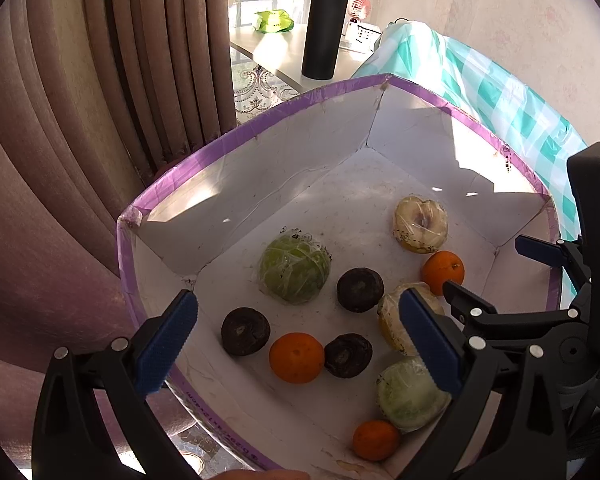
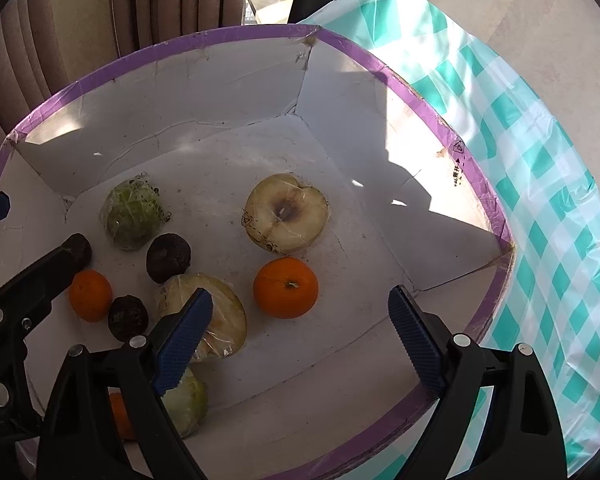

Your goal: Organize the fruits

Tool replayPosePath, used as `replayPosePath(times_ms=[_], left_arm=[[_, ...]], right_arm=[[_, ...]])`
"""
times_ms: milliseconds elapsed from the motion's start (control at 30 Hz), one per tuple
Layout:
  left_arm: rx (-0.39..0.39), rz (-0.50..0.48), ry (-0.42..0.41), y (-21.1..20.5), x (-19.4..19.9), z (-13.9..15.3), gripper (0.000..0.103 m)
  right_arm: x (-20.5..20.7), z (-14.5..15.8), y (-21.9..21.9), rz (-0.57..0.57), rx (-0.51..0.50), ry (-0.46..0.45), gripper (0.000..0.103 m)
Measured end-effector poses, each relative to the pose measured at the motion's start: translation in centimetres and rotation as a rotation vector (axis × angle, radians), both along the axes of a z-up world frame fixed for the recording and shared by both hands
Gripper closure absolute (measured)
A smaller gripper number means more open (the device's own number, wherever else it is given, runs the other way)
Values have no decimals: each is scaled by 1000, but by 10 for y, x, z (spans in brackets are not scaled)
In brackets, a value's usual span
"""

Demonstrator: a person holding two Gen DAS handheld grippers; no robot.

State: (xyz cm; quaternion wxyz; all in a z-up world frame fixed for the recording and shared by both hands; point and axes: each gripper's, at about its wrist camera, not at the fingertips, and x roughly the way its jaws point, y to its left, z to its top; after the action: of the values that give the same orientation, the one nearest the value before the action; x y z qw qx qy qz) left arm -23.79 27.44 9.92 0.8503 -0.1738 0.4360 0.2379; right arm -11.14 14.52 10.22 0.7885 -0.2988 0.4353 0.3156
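Observation:
A white cardboard box with a purple rim (image 1: 236,140) (image 2: 420,92) holds the fruit. In it lie wrapped green apple halves (image 1: 294,268) (image 2: 130,216), a wrapped cut apple half facing up (image 1: 420,222) (image 2: 286,212), three oranges (image 1: 296,358) (image 1: 442,270) (image 2: 286,286), and three dark round fruits (image 1: 246,330) (image 1: 360,288) (image 2: 168,256). My left gripper (image 1: 300,340) is open and empty, above the box over an orange. My right gripper (image 2: 300,332) is open and empty, above the box near the orange; it shows in the left wrist view (image 1: 496,264).
A black flask (image 1: 324,28) stands on a pale table (image 1: 284,52) beyond the box, with a green packet (image 1: 274,20). Brown curtains (image 1: 100,80) hang at the left. A teal checked cloth (image 2: 540,200) (image 1: 500,92) lies to the right of the box.

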Motion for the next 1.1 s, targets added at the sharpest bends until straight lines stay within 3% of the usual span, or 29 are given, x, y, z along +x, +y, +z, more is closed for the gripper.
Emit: replayPosePath(times_ms=[1100], left_arm=[[3,-3,5,2,0,-1,2]], right_arm=[[-2,-1,1,6,-4,-7,17]])
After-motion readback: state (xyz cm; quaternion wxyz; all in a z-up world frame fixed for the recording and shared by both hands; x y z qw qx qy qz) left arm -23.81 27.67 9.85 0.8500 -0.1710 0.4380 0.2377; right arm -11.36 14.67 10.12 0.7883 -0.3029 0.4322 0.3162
